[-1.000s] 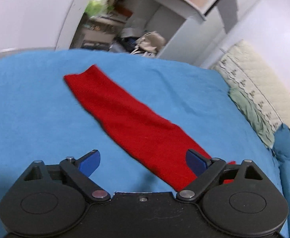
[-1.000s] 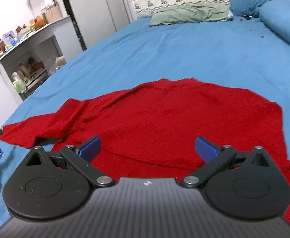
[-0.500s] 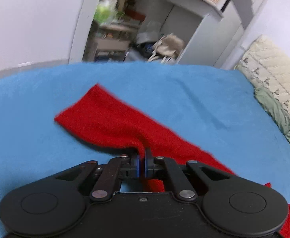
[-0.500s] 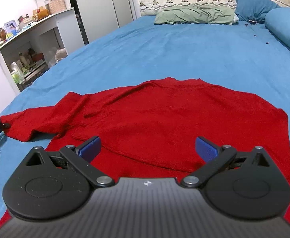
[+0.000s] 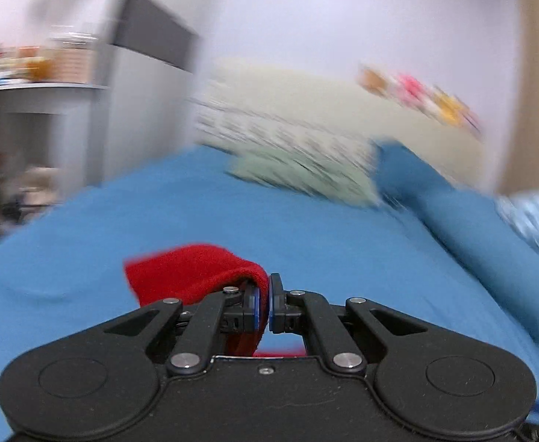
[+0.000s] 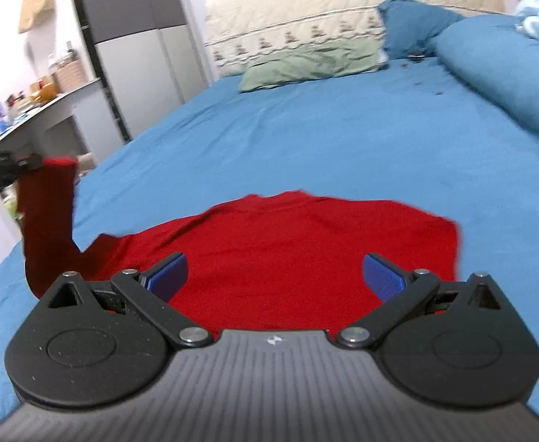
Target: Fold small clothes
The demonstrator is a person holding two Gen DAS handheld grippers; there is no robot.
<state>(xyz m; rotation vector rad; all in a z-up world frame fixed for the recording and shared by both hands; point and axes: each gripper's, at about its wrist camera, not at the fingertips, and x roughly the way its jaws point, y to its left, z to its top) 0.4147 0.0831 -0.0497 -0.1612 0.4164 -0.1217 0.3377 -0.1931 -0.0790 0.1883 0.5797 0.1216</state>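
A red sweater (image 6: 299, 243) lies flat on the blue bedsheet (image 6: 306, 140). My left gripper (image 5: 264, 302) is shut on the end of its red sleeve (image 5: 192, 272) and holds it lifted above the bed. In the right wrist view the left gripper (image 6: 30, 164) shows at the far left with the sleeve (image 6: 48, 217) hanging down from it. My right gripper (image 6: 275, 276) is open and empty, just above the sweater's near edge.
A green pillow (image 6: 306, 64) and cream headboard (image 6: 343, 11) stand at the far end of the bed. A rolled blue duvet (image 6: 509, 70) lies along the right side. A grey wardrobe (image 6: 133, 51) and a cluttered shelf (image 6: 30, 103) stand to the left.
My left gripper closed on the sleeve end, then lifted it and swung toward the bed's head. My right gripper stayed open and moved a little closer over the sweater.
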